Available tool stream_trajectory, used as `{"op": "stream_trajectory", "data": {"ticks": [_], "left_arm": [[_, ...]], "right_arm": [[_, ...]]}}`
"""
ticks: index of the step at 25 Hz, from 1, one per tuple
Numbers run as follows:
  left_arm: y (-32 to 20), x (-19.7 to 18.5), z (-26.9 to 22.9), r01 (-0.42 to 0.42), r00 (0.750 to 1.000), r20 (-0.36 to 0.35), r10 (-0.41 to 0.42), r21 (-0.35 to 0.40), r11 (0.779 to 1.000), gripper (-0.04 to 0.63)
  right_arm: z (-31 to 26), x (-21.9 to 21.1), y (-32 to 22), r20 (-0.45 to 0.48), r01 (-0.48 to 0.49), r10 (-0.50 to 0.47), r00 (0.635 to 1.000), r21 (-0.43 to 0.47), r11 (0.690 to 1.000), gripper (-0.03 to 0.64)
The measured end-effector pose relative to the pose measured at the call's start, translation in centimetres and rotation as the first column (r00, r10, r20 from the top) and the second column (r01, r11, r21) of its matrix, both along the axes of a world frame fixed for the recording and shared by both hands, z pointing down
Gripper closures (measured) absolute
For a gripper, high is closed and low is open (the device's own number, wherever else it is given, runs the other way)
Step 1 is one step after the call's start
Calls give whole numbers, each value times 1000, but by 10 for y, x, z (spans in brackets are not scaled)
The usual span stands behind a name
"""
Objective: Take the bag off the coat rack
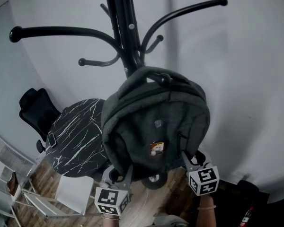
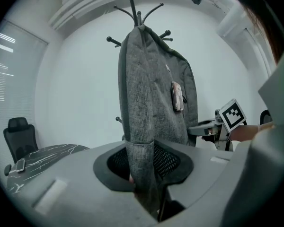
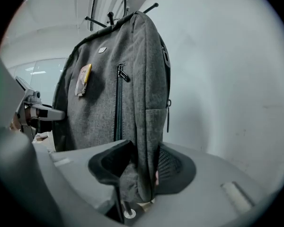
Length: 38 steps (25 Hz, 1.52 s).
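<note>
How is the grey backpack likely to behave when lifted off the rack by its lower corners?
Probably floppy: the backpack fabric folds thin where the left tongs and right tongs pinch it. It hangs fairly flat, so it is likely light. Its top hangs on the coat rack, so it may snag unless raised.

Dim, flat indoor light (heavy fisheye warp, dark vignetted corners), soft shadows
</note>
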State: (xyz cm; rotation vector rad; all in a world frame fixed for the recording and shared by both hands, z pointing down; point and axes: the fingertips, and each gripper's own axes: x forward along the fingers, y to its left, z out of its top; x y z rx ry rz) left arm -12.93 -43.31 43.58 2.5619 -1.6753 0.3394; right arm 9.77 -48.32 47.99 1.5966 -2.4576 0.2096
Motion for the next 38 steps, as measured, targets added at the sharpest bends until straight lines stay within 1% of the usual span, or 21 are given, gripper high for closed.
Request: {"op": "stream_trajectory", "data": {"ticks": [5,9,11,14,17,21,26,31,34,38], "left_arm": [[5,2,-3,-1,1000,14,1,8,1000,491],[10,2,-6,8,999,31,-10,49,999,495],[15,4,-8,5,999,32,-7,46,999,497],[22,5,-12,7,999,39,-10,65,998,499],[27,9,-14,1,999,35,-3,48,999,499],[31,9,-17,3,999,38,-5,59,998,500],[37,12,-24,-8,999,39,4,90,996,500],[44,14,-27,-7,999,44,3,97,995,502],[47,12,-31,1,999,53,-7,126,992,502],[57,11,-31,11,999,50,-17,118,993,502]], "right_arm": [[-6,0,7,-17,-13,14,1000,26,1000,472],[-11,1,14,-21,-29,30,999,44,999,480],[-13,1,18,-20,-34,35,999,52,998,483],[-18,3,26,-18,-43,45,999,68,997,485],[-22,4,30,-14,-53,55,998,81,995,486],[-25,6,36,-12,-60,61,998,93,994,488],[-29,9,45,-11,-70,71,997,103,992,489],[-32,10,54,-10,-73,75,997,110,991,491],[-34,11,59,-11,-75,76,997,113,991,492],[-36,13,73,-14,-78,80,997,116,990,495]]}}
